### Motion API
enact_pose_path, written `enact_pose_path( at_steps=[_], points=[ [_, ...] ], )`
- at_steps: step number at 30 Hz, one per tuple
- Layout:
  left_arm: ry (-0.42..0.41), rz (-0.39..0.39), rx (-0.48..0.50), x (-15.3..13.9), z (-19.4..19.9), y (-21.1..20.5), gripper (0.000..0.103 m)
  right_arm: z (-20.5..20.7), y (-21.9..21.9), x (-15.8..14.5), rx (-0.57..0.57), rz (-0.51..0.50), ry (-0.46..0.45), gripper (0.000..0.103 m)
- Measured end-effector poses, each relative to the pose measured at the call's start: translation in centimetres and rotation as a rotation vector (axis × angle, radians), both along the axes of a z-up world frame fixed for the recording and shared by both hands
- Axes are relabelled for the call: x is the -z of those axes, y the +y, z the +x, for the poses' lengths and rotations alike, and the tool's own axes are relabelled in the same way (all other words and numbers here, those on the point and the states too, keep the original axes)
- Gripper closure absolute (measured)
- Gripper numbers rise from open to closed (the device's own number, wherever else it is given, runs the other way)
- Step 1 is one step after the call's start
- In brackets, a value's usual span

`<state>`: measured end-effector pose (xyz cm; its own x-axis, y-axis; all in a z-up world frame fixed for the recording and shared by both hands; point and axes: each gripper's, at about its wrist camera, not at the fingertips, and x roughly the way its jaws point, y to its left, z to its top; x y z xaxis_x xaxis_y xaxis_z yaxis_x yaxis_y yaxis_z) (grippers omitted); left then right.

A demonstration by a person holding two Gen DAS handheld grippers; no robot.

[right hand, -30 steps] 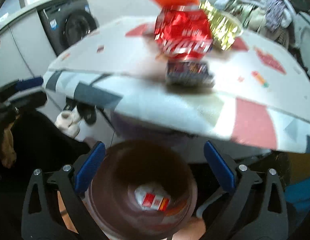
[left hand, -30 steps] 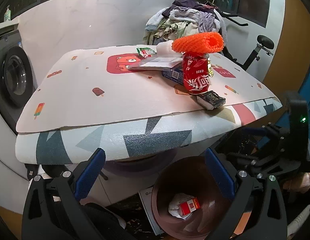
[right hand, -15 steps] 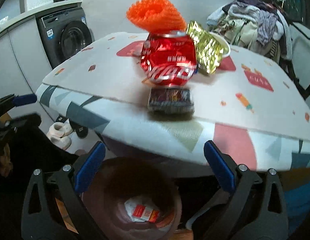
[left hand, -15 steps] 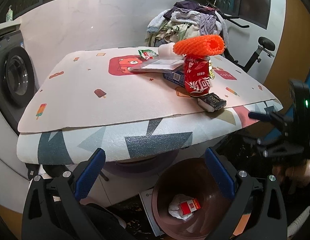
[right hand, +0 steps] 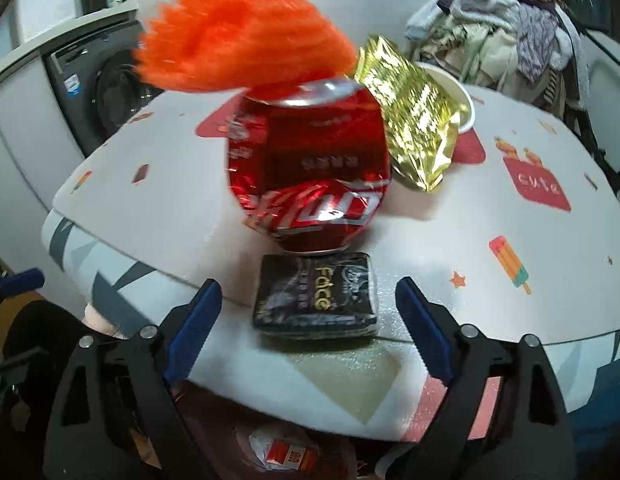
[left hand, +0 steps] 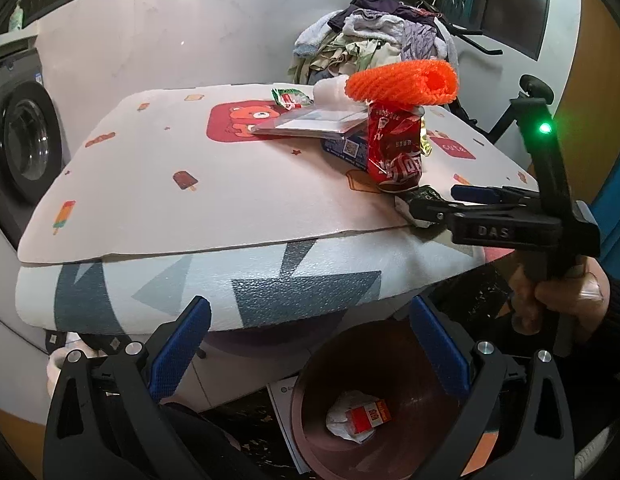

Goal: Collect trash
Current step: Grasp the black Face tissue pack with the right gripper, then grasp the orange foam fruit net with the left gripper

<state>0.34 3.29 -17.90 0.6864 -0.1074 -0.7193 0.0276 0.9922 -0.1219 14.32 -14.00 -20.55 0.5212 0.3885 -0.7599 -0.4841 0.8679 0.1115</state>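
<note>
Trash lies grouped near the right front edge of the table (left hand: 157,200): a dark packet (right hand: 316,296) flat at the edge, a crushed red can (right hand: 310,176) upright just behind and touching it, an orange foam net (right hand: 237,40) resting on the can's top, and a gold foil wrapper (right hand: 414,120) leaning beside the can, against a white cup (right hand: 466,108). Right claw (right hand: 310,320) is held by a hand (left hand: 558,296) at the table edge; its jaws stand wide but are closing, one on either side of the dark packet, with no pad pressing on it. Left claw (left hand: 310,344) hangs spread apart and empty below the table edge, over a brown bin (left hand: 310,408). Inside the bin lies a crumpled white wrapper with a red pack (left hand: 362,416).
</note>
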Motion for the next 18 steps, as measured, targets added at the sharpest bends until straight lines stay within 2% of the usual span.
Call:
enact_pose_path(
  at_steps=[1,2,3,5,10,15,18],
  points=[
    [0.005,-0.002,0.0,0.1,0.2,0.0,0.006,0.3,0.0,0.3,0.002,0.006,0.013,0.017],
    [0.008,-0.005,0.0,0.2,0.3,0.0,0.006,0.4,-0.1,0.6,0.001,0.008,0.022,0.022],
    [0.012,-0.01,-0.002,0.3,0.5,0.0,0.006,0.6,-0.1,1.0,-0.002,0.003,0.03,0.033],
    [0.022,-0.021,-0.011,0.5,0.8,0.1,0.006,0.5,-0.1,1.2,-0.011,-0.009,0.018,0.038],
    [0.031,-0.042,-0.03,0.7,1.1,0.6,0.006,-0.8,-1.1,0.7,-0.052,0.035,-0.006,0.038],
    [0.044,-0.056,-0.045,0.8,1.2,0.9,0.006,-2.1,-3.4,0.4,-0.017,0.076,-0.022,0.038],
    [0.068,-0.081,-0.066,0.9,1.6,1.4,0.006,-2.5,-4.7,0.6,0.005,0.066,-0.031,0.038]
  ],
)
